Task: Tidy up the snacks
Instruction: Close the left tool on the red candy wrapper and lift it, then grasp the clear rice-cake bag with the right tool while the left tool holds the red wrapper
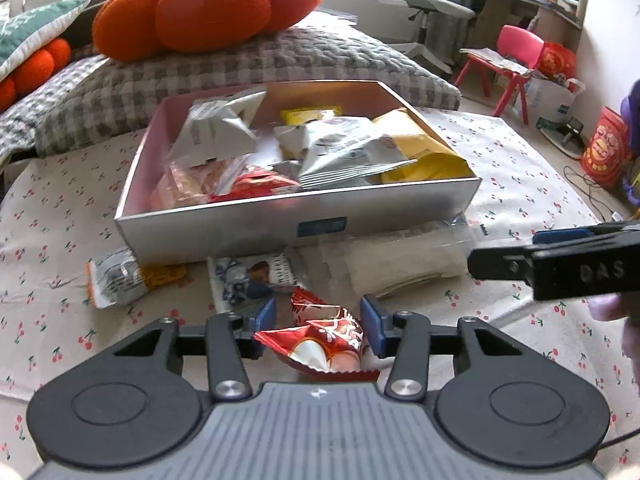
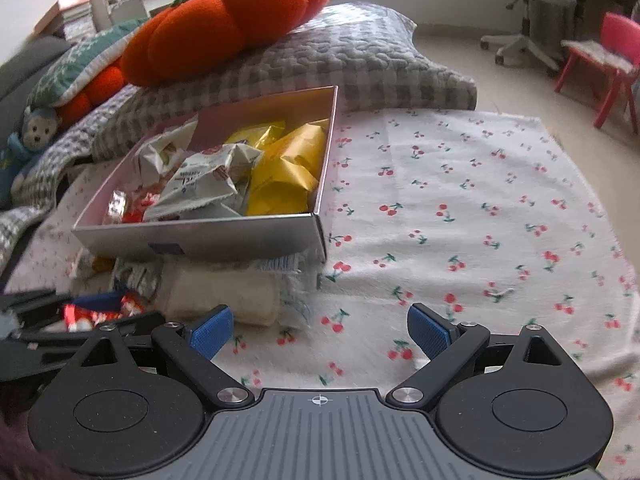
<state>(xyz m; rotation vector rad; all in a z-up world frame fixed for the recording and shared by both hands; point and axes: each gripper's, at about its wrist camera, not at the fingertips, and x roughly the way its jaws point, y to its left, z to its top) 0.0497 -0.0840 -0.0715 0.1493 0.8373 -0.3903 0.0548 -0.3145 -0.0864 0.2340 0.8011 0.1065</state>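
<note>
A silver box (image 1: 280, 222) on the cherry-print cloth holds several white, yellow and red snack packs; it also shows in the right wrist view (image 2: 224, 236). My left gripper (image 1: 318, 320) has its blue pads on both sides of a red and white snack pack (image 1: 324, 340) and grips it just in front of the box. A blue-white pack (image 1: 248, 276), an orange-edged pack (image 1: 120, 278) and a clear pack of pale wafers (image 1: 400, 264) lie against the box front. My right gripper (image 2: 320, 330) is open and empty over bare cloth, right of the wafers (image 2: 224, 296).
A grey checked pillow (image 1: 260, 68) with an orange pumpkin cushion (image 1: 208, 8) lies behind the box. A red child's chair (image 1: 512, 60) and an office chair (image 1: 424, 4) stand on the floor to the far right. The right gripper's body (image 1: 560, 268) reaches in at the left view's right edge.
</note>
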